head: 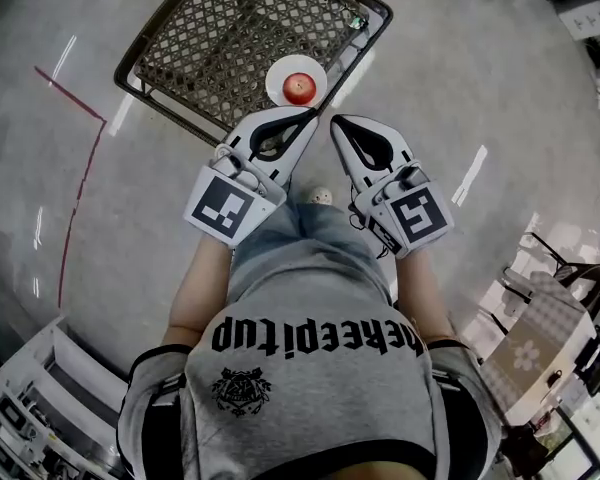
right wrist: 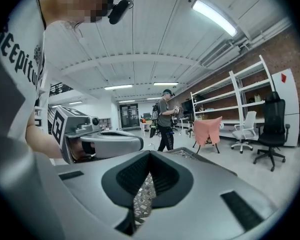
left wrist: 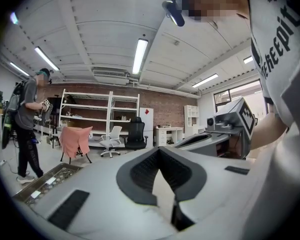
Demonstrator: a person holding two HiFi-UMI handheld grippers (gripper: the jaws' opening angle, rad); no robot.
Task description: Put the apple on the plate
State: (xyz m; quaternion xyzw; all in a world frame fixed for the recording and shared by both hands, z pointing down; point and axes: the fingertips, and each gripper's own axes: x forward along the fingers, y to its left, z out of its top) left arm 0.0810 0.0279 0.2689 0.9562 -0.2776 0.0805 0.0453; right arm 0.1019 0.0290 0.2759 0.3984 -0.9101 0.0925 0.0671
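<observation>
Grey floor w/ mesh table [head: 212,30]; apple [head: 299,88] sits on white plate [head: 277,74] at table's near edge. Left gripper [head: 308,118] & right gripper [head: 336,121] both clenched, empty, tips near plate, apart from it. Shirt [head: 310,388] print reads "keepitup", upside down, 1st letters unclear.

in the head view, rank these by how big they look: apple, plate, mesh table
1. mesh table
2. plate
3. apple
The apple sits on the plate and the plate on the table, so all three are about equally far from the camera and the order is safe.
</observation>
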